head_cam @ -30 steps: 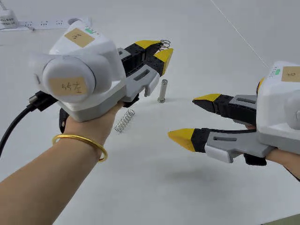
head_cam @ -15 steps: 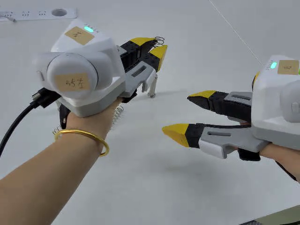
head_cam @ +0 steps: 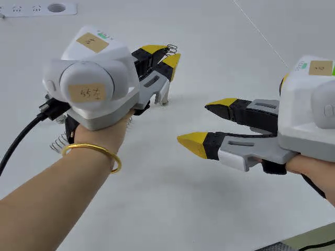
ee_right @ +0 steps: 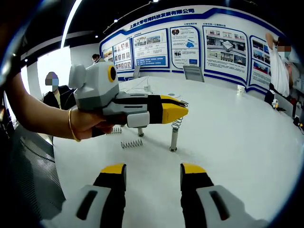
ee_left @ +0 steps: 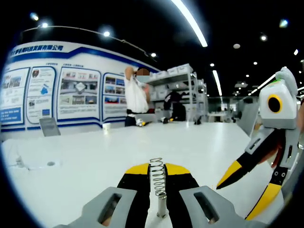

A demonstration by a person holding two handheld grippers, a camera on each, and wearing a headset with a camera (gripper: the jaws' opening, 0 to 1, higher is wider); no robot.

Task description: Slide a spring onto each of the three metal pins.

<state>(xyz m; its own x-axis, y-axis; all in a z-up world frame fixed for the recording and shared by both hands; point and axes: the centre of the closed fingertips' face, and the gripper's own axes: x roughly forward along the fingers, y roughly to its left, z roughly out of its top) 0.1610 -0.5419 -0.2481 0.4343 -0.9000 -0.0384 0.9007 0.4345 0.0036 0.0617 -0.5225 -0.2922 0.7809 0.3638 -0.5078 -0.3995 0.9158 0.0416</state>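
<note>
Spring (ee_left: 157,176) stands pinched upright between the jaws of the left hand-held gripper (ee_left: 157,167), its lower end at the top of a metal pin (ee_left: 162,205) on the desk (head_cam: 157,198), apparently lined up to slide down (the right hand-held gripper (head_cam: 193,123) hovers beside, spread and empty)

The white bench (head_cam: 172,209) in front of me is smooth and matte. Two metal pins stand upright on it: the front pin (ee_right: 174,141) and the back pin (ee_right: 140,132), near each other. A loose spring (ee_right: 131,143) lies flat just beside the back pin, and a second spring (ee_right: 115,130) lies flat a little farther off. A white power strip (head_cam: 36,8) lies at the far edge.
</note>
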